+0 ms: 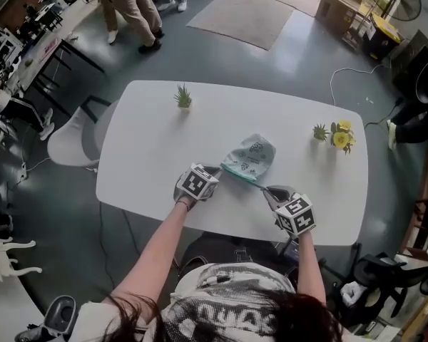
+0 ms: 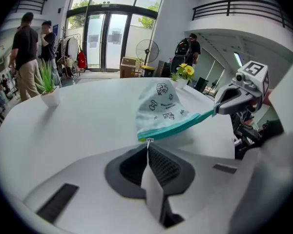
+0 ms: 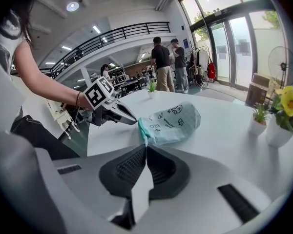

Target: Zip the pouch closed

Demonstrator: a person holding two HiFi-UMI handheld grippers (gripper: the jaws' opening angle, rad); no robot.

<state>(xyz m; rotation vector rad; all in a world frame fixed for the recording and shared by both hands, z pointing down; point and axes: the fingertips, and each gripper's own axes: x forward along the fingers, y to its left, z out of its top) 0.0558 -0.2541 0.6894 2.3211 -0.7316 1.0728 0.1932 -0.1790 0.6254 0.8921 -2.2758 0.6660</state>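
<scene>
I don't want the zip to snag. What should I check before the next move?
1. Left claw shut on the zipper pull: ok.
2. Right claw shut on the far end of the pouch: ok.
3. Teal zip edge stretched straight between the claws: ok.
4. Pouch body resting on the table: ok.
5. Zip closed along its whole length: cannot tell.

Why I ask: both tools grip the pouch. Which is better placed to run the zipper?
Left, probably. The left tool is shut on the zipper pull at one end of the pouch, while the right tool pinches the opposite teal corner, anchoring it.
</scene>
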